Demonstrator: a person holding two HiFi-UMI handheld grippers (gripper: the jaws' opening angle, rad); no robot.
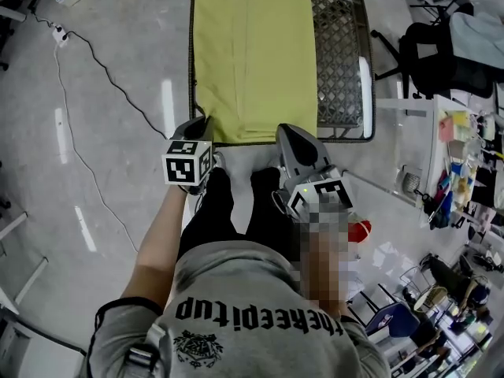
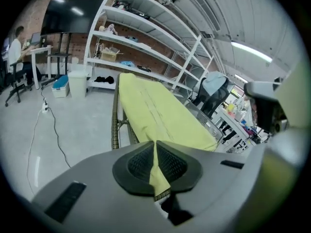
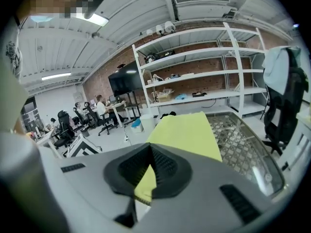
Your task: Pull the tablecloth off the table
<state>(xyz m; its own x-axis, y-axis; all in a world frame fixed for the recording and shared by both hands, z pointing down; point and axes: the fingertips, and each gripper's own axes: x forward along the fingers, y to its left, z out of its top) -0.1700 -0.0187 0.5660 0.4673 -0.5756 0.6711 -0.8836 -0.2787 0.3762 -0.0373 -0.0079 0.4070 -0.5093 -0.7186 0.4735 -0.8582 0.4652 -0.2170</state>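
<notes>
Yellow-green fabric tablecloth (image 1: 252,53) stretches ahead over the dark lattice table (image 1: 340,61); left gripper (image 2: 156,166) and right gripper (image 3: 148,173) each pinch its near edge.

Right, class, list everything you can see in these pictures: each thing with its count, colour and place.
tablecloth: one, yellow-green, spread over the table's left part
table: one, dark rim, lattice top, ahead of the person
cables: two, dark, on the floor at left
shelving: one unit, white, against the brick wall
left tongs: one, grey, shut on the tablecloth's near edge
right tongs: one, grey, shut on the tablecloth's near edge
</notes>
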